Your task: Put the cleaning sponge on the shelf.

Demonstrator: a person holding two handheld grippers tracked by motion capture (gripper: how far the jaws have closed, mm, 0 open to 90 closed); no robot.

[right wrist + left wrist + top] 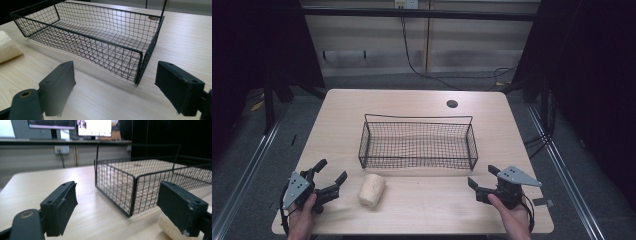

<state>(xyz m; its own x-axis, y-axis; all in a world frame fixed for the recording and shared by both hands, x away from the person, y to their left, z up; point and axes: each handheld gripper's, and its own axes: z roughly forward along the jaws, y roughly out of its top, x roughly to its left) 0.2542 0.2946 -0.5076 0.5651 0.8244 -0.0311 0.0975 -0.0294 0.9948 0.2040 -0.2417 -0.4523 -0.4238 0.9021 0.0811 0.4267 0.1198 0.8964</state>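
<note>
- From the high view I see my left gripper (330,176) near the table's (422,100) front left corner, jaws spread wide with nothing between them.
- My right gripper (482,175) sits near the front right, jaws likewise apart and holding nothing.
- The pale roll (371,190) lies on its side on the table, just in front of the wire basket's (418,120) front left corner and to the right of my left gripper.
- The left gripper view puts the roll (170,227) low at the right, mostly hidden behind the right jaw and cut off by the frame edge; the high view shows it whole.
- The right gripper view catches just one end of the roll (8,48) at the left edge.
- Only the left gripper view shows monitors (72,126) beyond the table, their screens too blurred to read.
- The round hole (452,104) behind the basket is plain from above; in the right gripper view it sits half behind mesh.
</note>
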